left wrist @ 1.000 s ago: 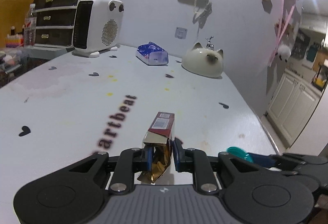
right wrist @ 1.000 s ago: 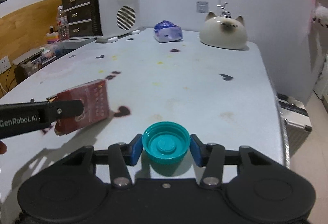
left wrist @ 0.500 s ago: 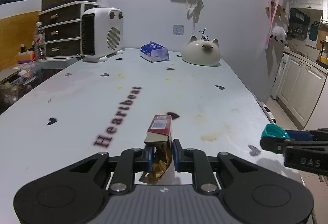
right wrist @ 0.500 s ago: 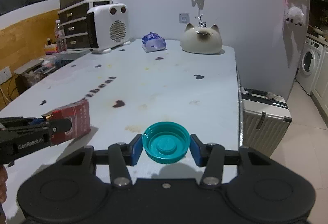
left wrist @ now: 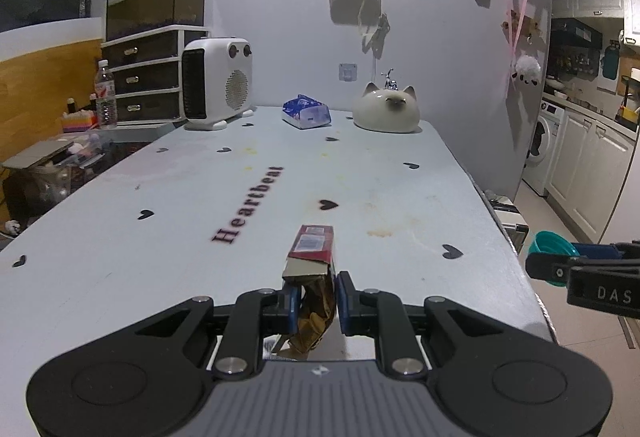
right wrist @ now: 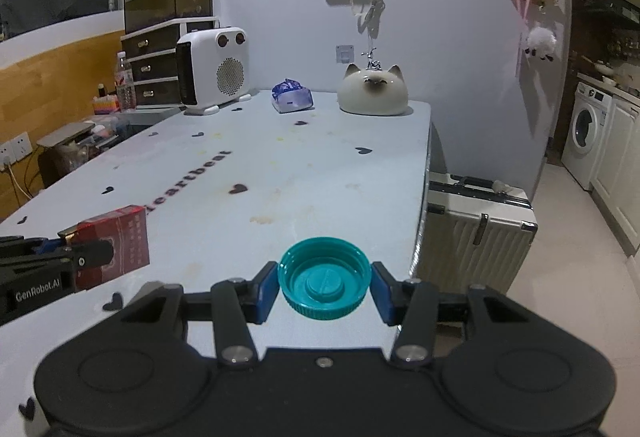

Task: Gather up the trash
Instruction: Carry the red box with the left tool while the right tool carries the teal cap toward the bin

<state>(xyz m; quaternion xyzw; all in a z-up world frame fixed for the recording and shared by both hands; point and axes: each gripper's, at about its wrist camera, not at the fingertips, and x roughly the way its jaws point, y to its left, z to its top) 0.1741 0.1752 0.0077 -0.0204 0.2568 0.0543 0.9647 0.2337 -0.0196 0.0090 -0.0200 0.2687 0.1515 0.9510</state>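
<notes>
The white table carries a heater, cat ornament and tissue pack far off, blocking nothing. The left gripper fingers clamp the open red cigarette pack by its foil end, lifted for disposal; the right gripper fingers pinch the teal bottle cap beyond the table's edge.

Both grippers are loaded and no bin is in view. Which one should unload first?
Probably right: the right gripper with the teal cap sits at the table edge; the left gripper holds the cigarette pack over the tabletop.
</notes>
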